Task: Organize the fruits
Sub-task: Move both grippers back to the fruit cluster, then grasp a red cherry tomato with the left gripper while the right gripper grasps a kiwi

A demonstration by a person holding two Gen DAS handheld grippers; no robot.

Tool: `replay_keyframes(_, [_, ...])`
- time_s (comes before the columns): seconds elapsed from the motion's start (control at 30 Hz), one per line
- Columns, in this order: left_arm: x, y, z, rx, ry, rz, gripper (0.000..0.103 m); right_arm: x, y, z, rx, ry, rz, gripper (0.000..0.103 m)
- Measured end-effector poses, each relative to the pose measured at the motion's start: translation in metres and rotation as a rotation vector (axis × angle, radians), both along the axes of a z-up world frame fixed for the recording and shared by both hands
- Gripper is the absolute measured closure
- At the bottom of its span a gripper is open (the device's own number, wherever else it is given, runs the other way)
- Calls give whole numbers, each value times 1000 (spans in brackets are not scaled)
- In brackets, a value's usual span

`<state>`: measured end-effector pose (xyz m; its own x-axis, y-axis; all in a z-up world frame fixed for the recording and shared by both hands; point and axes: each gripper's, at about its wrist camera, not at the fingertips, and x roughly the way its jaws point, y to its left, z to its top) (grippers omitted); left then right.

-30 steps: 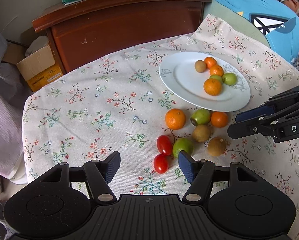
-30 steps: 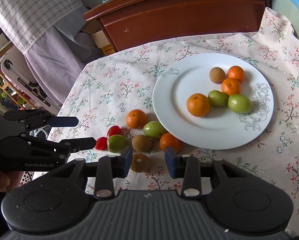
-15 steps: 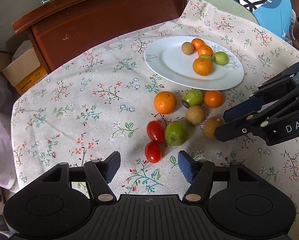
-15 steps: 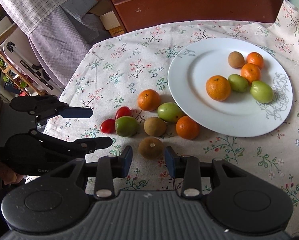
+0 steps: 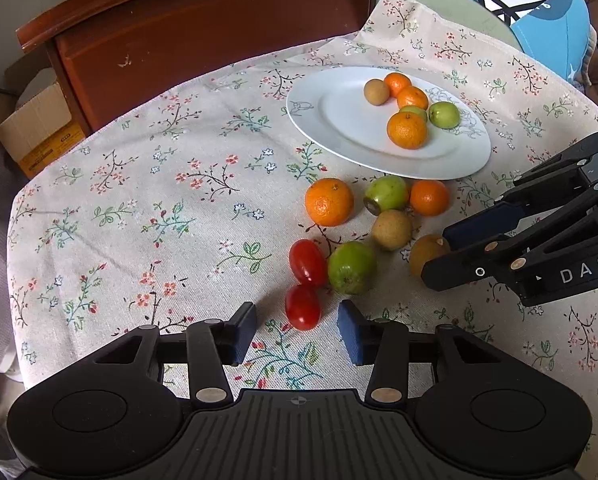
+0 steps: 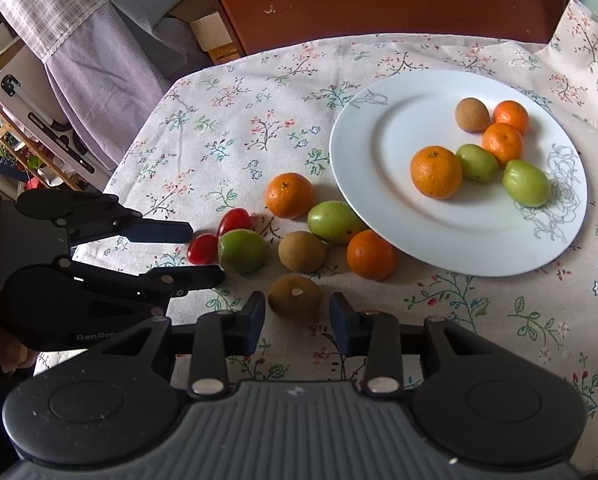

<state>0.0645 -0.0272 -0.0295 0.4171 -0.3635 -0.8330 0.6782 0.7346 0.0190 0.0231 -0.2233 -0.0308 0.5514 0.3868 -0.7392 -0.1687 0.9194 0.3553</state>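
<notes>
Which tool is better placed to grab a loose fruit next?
Right. The right tool already brackets the brown fruit. The left tool, closing, has the tomato just ahead of its pads.

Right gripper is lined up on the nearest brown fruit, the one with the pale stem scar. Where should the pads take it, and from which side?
Grip the brown fruit across its widest middle, one pad on each flank, coming down from above and the near side as the right gripper already points. It is round, lies free of its neighbours, and both flanks are open; the scar faces up, clear of the pads.

Wooden cabinet [image 5: 219, 36], cardboard box [image 5: 35, 128]
</notes>
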Motion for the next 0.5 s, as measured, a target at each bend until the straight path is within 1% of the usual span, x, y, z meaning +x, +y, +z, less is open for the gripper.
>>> replay_keyframes(0.03, [0,0,0,-1,-1,0,60,1,0,-1,1,1,4,66])
replay_keyframes(0.07, [0,0,0,-4,-1,-2,62,1,1,-1,1,1,5,66])
replay_keyframes(0.1, [0,0,0,-13,5,-8,68,1,2,-1,-1,0,6,66])
replay_keyframes(0.23, [-1,-1,0,-24,13,-11,72,1,3,-1,-5,-5,10,68])
replay_keyframes(0.3, [0,0,1,-40,27,-7,79,1,3,-1,-1,-7,11,71])
replay_keyframes(0.37, [1,1,1,-53,40,4,83,1,4,-1,3,-10,16,74])
replay_keyframes(0.4, [2,2,1,-55,43,10,85,1,4,-1,-2,-13,19,74])
replay_keyframes(0.5, [4,3,2,-69,60,28,87,0,4,0,0,-13,19,74])
